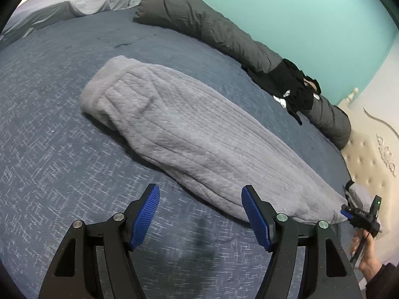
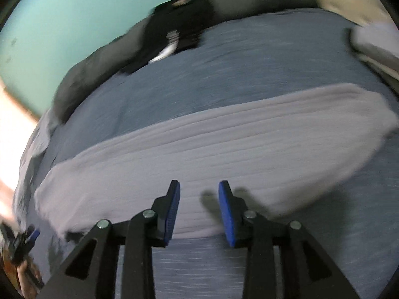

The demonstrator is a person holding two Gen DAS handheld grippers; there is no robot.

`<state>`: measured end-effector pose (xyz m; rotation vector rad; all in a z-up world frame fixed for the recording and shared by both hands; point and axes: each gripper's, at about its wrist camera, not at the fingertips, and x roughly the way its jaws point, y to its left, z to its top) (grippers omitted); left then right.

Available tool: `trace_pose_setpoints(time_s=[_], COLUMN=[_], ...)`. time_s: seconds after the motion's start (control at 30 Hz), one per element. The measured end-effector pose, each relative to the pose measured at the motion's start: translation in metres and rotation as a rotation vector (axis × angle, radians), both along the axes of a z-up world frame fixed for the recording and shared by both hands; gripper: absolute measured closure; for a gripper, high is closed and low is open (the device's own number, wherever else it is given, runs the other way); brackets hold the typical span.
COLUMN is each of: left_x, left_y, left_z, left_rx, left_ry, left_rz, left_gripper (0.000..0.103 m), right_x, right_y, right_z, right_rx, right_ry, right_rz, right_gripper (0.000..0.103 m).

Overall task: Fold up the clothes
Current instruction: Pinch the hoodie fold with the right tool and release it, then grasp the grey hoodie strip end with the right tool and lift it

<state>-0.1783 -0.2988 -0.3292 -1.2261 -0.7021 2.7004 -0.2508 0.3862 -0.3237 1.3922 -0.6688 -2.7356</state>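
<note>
A long grey ribbed fleece garment (image 1: 187, 137) lies flat in a narrow strip on the blue bedspread (image 1: 49, 124). My left gripper (image 1: 200, 191) hovers open just short of its near edge, with nothing between the blue pads. At the far right, by the garment's end, a hand holds my right gripper (image 1: 361, 214). The right wrist view is blurred. There the garment (image 2: 224, 149) runs across the picture, and my right gripper (image 2: 199, 184) stands partly open above its near edge, with nothing between its pads. The left gripper (image 2: 25, 241) shows at the lower left.
A rolled dark grey duvet (image 1: 212, 30) runs along the teal wall, with a black garment (image 1: 294, 87) draped over it. Light grey bedding (image 1: 74, 0) lies at the far left corner. A cream tufted headboard (image 1: 369, 154) bounds the bed on the right.
</note>
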Motion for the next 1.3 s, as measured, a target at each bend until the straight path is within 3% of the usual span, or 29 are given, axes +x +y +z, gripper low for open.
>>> trace_pose_setpoints(time_s=[0.1,0.23,0.5,0.7,1.07,1.1,1.2,1.3], left_x=[-0.004,-0.009,-0.022,-0.025,-0.029,-0.029,-0.03,-0.031], left_y=[0.011,0.024,0.05,0.056,0.061,0.061,0.062,0.064], left_z=[0.0,-0.001,-0.001,0.001,-0.002,-0.002,-0.002,-0.002], left_rx=[-0.008,-0.009,-0.04,-0.048,-0.065,-0.067,-0.069,-0.071], left_ry=[-0.004,-0.008,-0.011,-0.003,-0.015,-0.015,-0.016,-0.017], left_rz=[-0.018,-0.039,-0.075,-0.083,-0.085,-0.084,-0.084,-0.087], left_gripper=[0.031,0.031,0.031,0.031,0.031,0.031,0.031,0.031], right_x=[0.013,0.028,0.031,0.03,0.005,0.003,-0.003,-0.006], right_y=[0.048,0.102,0.153,0.177,0.196,0.195,0.191,0.185], right_z=[-0.004,-0.008,-0.026,-0.035,-0.043,-0.042,-0.039,-0.027], right_rx=[-0.001,-0.038,-0.105,-0.149,-0.147,-0.136,-0.102,-0.064], right_ry=[-0.008,-0.001,-0.035,-0.008,0.02,0.024,0.038,0.069], right_rz=[-0.11,-0.254,-0.376,-0.454,-0.478,-0.473,-0.447,-0.425], right_gripper=[0.067,0.045,0.041,0.041,0.041,0.041,0.067,0.08])
